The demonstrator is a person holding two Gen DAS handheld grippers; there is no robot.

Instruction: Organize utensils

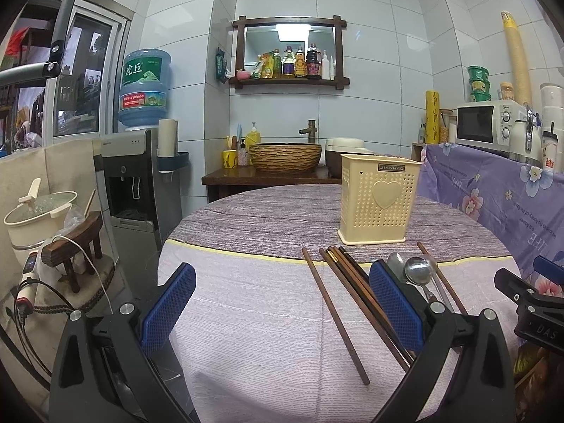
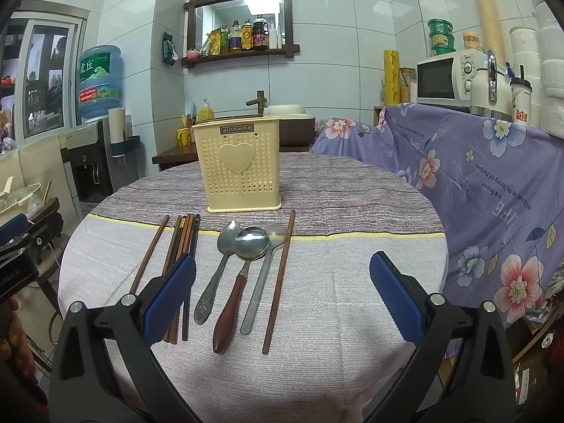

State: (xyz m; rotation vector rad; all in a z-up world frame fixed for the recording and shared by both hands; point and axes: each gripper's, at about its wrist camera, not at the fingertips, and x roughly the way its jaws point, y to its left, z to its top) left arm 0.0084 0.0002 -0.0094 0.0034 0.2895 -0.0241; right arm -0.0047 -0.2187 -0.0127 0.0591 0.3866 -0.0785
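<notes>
Both my grippers, left [image 1: 282,303] and right [image 2: 282,296], hover with jaws wide apart and empty, poised to pick. The chopsticks [image 2: 183,246] and spoons [image 2: 246,257] lie side by side on the near counter [image 2: 317,317], handles toward me, easy to pinch. The holder [image 2: 239,165] stands upright just beyond them.

Shiny metal spoons [image 2: 246,243] and dark matt wooden chopsticks [image 2: 183,243] lie on a woven lilac cloth [image 2: 317,299]; behind, a perforated cream plastic holder [image 2: 239,165].
</notes>
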